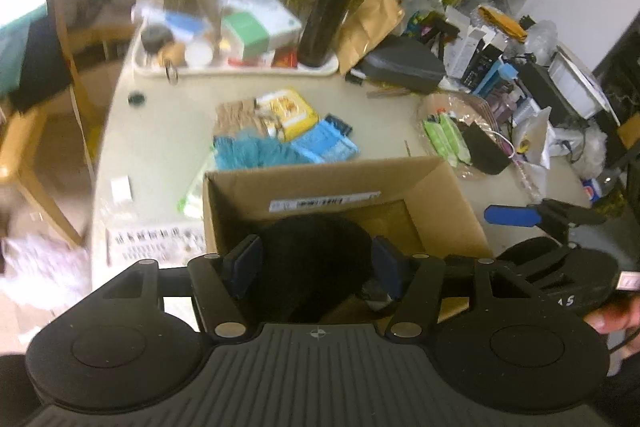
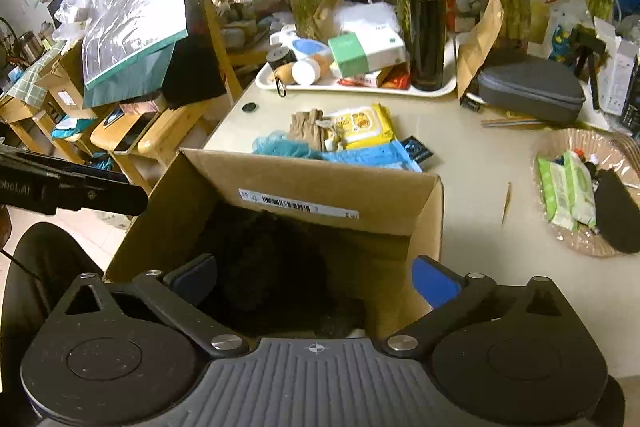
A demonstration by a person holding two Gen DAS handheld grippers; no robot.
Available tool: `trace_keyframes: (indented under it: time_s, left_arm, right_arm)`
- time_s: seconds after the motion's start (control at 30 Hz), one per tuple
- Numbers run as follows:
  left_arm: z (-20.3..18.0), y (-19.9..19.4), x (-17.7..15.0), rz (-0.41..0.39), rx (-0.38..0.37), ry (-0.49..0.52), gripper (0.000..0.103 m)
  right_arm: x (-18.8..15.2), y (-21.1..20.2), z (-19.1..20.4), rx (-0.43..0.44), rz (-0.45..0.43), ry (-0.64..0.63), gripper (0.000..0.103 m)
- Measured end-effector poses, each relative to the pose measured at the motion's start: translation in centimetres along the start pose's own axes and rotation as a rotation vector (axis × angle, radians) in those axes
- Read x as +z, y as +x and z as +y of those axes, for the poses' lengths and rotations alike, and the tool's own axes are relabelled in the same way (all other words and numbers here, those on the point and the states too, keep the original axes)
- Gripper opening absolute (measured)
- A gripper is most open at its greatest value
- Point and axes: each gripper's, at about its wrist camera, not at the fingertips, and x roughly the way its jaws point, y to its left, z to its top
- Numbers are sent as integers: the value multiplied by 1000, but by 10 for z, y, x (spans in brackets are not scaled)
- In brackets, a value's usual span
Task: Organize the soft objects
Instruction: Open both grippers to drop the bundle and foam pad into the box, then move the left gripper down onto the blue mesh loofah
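Note:
An open cardboard box [image 1: 452,187] [image 2: 428,211] stands at the table's near edge with a black fluffy thing [image 1: 312,259] [image 2: 272,267] lying inside. My left gripper [image 1: 316,267] hovers over the box, open, with the fluffy thing seen below between its fingers. My right gripper [image 2: 314,281] is wide open above the same box, its right finger out past the box's right wall. Behind the box lie a blue fluffy cloth [image 1: 256,151] [image 2: 280,145], brown fabric [image 1: 236,115] [image 2: 308,127], a yellow pack [image 1: 288,111] [image 2: 364,125] and a blue pack [image 1: 328,145] [image 2: 372,155].
A woven basket [image 2: 576,243] [image 1: 432,107] on the right holds green wipe packs [image 2: 568,191] and a black item. At the back stand a white tray [image 2: 360,87] with a black flask [image 2: 426,27], a grey case [image 2: 532,91] and plant vases. Wooden chairs [image 2: 152,135] crowd the left.

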Motion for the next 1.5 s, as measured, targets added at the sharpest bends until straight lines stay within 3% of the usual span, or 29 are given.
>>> trace_keyframes:
  time_s: [0.23, 0.7, 0.9, 1.13, 1.5]
  left_arm:
    - [-6, -8, -6, -143, 63, 94, 60]
    - [11, -12, 8, -225, 62, 56, 60]
    - [25, -7, 7, -239, 68, 39, 60]
    - [37, 6, 10, -228, 150, 47, 60]
    - [47, 18, 17, -227, 171, 49, 60]
  right_arm:
    - [3, -1, -1, -8, -41, -7, 103]
    - [33, -14, -17, -69, -101, 6, 103]
    - [35, -16, -32, -101, -140, 19, 103]
    - [36, -6, -49, -118, -140, 61, 103]
    - [38, 4, -62, -130, -147, 64, 103]
